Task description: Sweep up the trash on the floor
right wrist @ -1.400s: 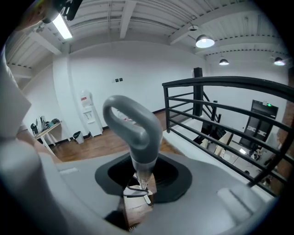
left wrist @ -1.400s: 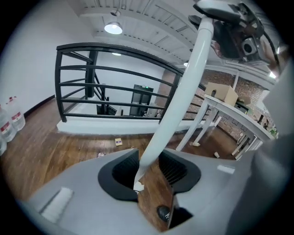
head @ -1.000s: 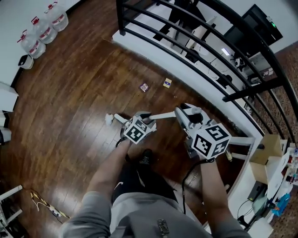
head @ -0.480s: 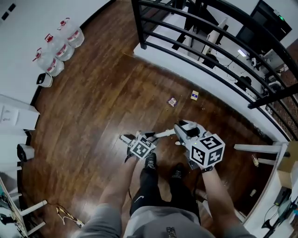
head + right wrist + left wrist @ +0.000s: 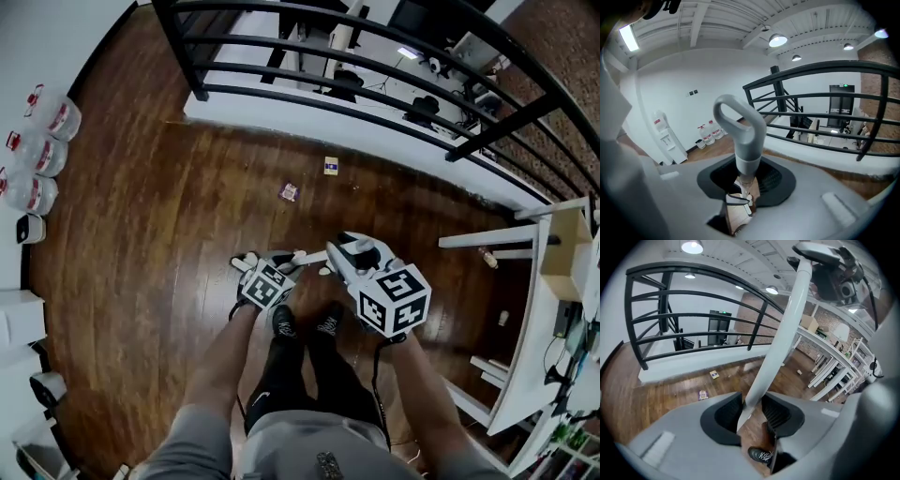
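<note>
Left gripper view: left tool [image 5: 752, 412] is clamping on a white pole [image 5: 783, 324]. Trash scraps [image 5: 703, 394] are lying on the floor [image 5: 656, 399] ahead-left, well apart. Right tool [image 5: 746, 176] is clamping on a grey loop handle [image 5: 747, 140].

in the head view the 2 scraps [image 5: 289, 192] are too small to identify, and the water bottles [image 5: 42, 157] are cut off by the left edge. the lower end of the white pole [image 5: 780, 338] is hidden between the jaws of the left gripper [image 5: 752, 412]. the shaft of the grey loop handle [image 5: 740, 126] disappears below the right gripper [image 5: 746, 180].
</note>
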